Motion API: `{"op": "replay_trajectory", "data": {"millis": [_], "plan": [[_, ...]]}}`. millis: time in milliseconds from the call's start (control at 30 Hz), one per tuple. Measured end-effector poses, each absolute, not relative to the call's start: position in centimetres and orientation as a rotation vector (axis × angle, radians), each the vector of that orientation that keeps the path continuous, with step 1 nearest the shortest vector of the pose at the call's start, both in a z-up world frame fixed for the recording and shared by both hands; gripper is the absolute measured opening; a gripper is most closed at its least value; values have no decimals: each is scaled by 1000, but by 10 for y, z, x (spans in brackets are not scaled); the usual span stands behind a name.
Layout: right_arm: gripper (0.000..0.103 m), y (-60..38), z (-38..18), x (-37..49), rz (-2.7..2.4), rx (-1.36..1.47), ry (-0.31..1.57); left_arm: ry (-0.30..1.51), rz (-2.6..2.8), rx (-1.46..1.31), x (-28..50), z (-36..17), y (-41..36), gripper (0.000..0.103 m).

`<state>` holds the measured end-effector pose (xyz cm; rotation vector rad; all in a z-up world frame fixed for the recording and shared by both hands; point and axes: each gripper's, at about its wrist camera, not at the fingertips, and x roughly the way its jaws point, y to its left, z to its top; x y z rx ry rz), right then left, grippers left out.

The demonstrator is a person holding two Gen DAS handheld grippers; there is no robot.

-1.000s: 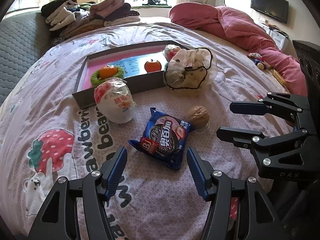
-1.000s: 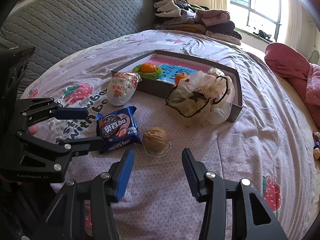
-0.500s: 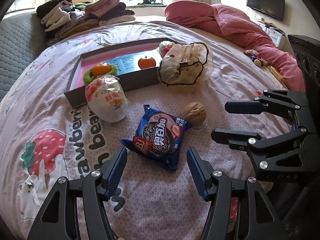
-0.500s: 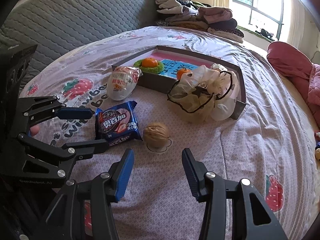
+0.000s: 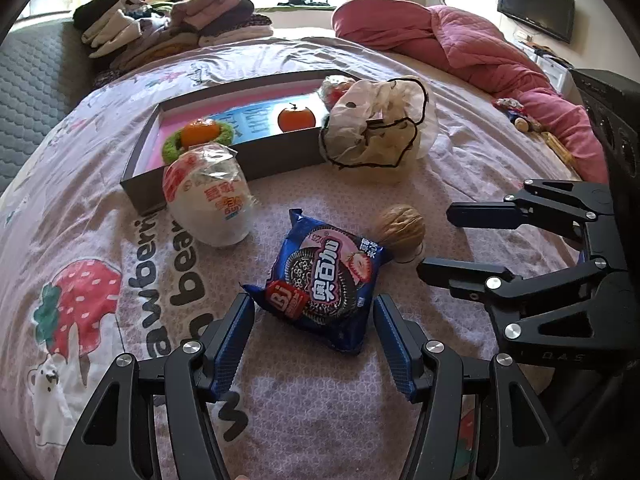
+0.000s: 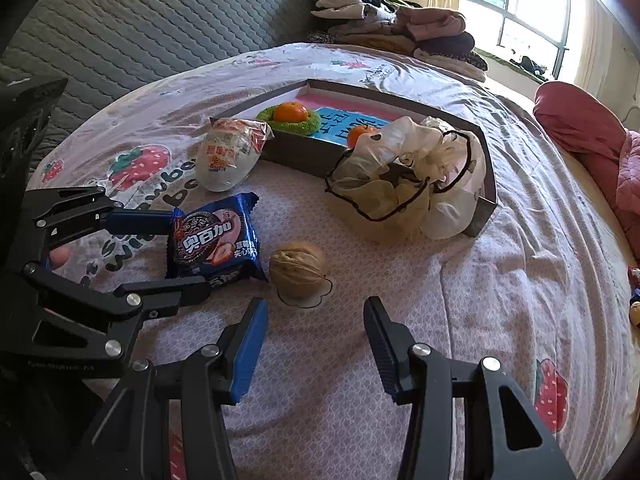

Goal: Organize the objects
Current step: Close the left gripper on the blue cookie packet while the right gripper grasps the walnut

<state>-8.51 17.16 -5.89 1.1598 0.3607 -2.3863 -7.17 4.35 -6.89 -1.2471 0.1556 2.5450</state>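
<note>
A blue cookie packet [image 5: 320,280] lies flat on the strawberry-print bedsheet. My left gripper [image 5: 313,302] stands open with its blue pads either side of the packet's near end, not pressing it. Right of the packet sits a walnut [image 6: 298,268]. My right gripper [image 6: 315,306] is open just short of the walnut, with nothing between its fingers. Farther back are a white wrapped snack [image 5: 208,200], a sheer pouch with black trim [image 5: 376,124] and a shallow grey box [image 5: 280,152]. The box holds an orange on a green ring [image 5: 200,132] and a second orange [image 5: 296,118].
Folded clothes [image 5: 180,28] are stacked at the bed's far side beside a grey quilted headboard [image 6: 140,32]. A pink quilt [image 5: 460,40] is bunched at the right, with small toys [image 5: 520,116] near it. A person's fingertip [image 6: 60,256] shows behind the left gripper.
Both views have shifted slightly and the packet sits a touch nearer the left fingertips. Neither gripper's jaws have changed, and nothing was taken hold of or let go.
</note>
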Motion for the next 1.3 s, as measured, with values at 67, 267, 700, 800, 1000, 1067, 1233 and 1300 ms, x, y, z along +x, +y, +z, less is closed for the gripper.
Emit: {"op": "replay_trajectory", "data": {"millis": [67,267,700,800,1000,1067,1233,1300], "plan": [[49,171,-61,-87,-2381,1166,373,160,2547,-1245,-73,-69,45,63],[49,167,-65,-92,-2377,1171,396,158,2547,-1250,-78,-71,46,63],[49,157,-67,-103,-2349,1140,445,165,2530,-1262,-89,-73,45,63],[49,155,-68,-104,-2337,1130,462,147,2509,-1268,-92,-74,42,63],[49,154,-68,-109,-2323,1107,468,76,2478,-1291,-101,-76,35,63],[45,154,-67,-111,-2318,1105,450,45,2470,-1294,-104,-76,33,63],[35,155,-67,-111,-2309,1107,431,3,2465,-1289,-108,-77,33,63],[34,155,-67,-110,-2309,1105,429,-6,2469,-1284,-109,-77,32,61]]}}
